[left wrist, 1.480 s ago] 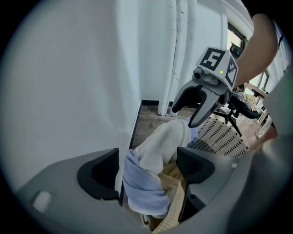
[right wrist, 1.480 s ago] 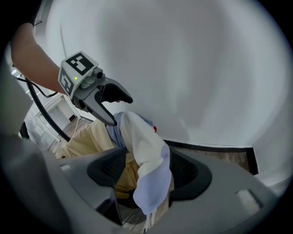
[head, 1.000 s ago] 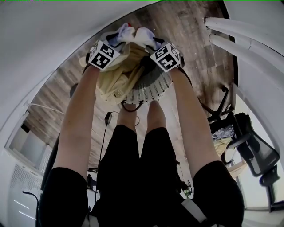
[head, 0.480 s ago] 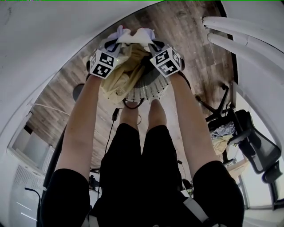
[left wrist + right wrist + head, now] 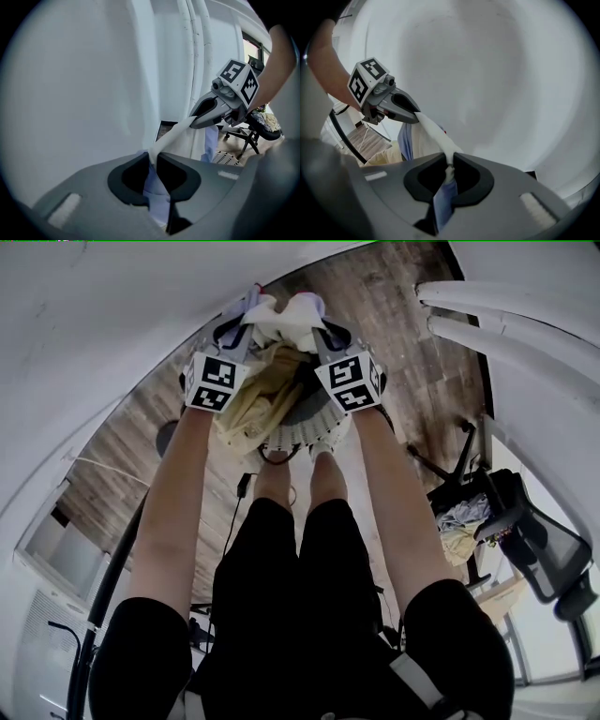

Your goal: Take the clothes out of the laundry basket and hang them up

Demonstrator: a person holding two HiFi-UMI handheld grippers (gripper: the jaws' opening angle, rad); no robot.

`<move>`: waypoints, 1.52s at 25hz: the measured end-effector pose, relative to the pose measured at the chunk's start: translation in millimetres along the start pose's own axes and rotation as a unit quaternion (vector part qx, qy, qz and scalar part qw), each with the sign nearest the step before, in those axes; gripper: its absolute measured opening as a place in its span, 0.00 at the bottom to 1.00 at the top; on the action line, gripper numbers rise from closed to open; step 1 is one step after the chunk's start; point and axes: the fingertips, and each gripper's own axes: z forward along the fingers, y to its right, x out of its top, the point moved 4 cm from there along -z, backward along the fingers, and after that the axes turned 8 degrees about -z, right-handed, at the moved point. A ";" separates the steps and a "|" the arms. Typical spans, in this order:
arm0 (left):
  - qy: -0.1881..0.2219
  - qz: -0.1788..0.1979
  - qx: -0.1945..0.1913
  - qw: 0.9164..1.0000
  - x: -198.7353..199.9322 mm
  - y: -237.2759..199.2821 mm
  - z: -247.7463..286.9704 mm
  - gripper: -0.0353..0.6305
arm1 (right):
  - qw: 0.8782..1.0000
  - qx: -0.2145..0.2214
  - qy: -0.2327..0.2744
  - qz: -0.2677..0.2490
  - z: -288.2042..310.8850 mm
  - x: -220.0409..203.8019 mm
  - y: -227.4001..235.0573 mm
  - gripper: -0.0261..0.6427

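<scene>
A white and pale-blue garment (image 5: pixel 281 320) is stretched between my two grippers, high above the white ribbed laundry basket (image 5: pixel 309 427). My left gripper (image 5: pixel 249 322) is shut on one end of it, the jaws having just closed on the cloth (image 5: pixel 171 136). At the other end my right gripper (image 5: pixel 313 324) has also just closed and is shut on the fabric (image 5: pixel 433 131). Each gripper view shows the other gripper (image 5: pixel 208 111) (image 5: pixel 404 108) pinching the same piece. A yellow cloth (image 5: pixel 251 401) still hangs over the basket's rim.
White rack tubes (image 5: pixel 506 320) run along the upper right. An office chair (image 5: pixel 539 554) and a stand with clothes (image 5: pixel 459 521) are at the right. A cable (image 5: pixel 242 486) lies on the wood floor. A white wall fills the left.
Both grippers have risen together, lifting the white garment up out of the basket. The yellow cloth has stayed on the basket.
</scene>
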 end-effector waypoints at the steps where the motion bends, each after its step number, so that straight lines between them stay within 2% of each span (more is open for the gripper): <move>1: 0.009 0.001 0.005 1.000 9.7 0.4 -7.7 0.13 | 1.000 -0.007 0.007 0.001 -7.4 6.8 2.6 0.08; 6: 0.061 -0.008 0.030 0.998 54.5 8.0 -58.5 0.12 | 0.998 -0.035 0.051 0.000 -53.7 50.0 9.0 0.08; 10: 0.109 -0.024 0.050 0.992 92.6 17.0 -109.3 0.12 | 0.995 -0.057 0.081 -0.008 -99.6 90.0 10.2 0.08; 17: 0.189 -0.069 0.084 0.976 165.1 27.0 -214.3 0.12 | 0.985 -0.081 0.151 -0.016 -192.1 185.8 5.0 0.08; 26: 0.267 -0.077 0.105 0.955 233.4 42.0 -353.4 0.12 | 0.970 -0.093 0.221 -0.031 -309.3 293.8 -20.1 0.08; 29: 0.283 -0.075 0.128 0.948 235.8 55.2 -409.0 0.12 | 0.964 -0.083 0.250 -0.044 -344.6 320.1 -47.1 0.09; 33: 0.295 -0.100 0.155 0.937 243.2 68.0 -461.9 0.12 | 0.958 -0.045 0.279 -0.055 -376.2 350.4 -69.1 0.08; 38: 0.316 -0.116 0.194 0.922 246.1 95.6 -515.6 0.12 | 0.948 -0.001 0.314 -0.047 -413.3 362.8 -93.9 0.08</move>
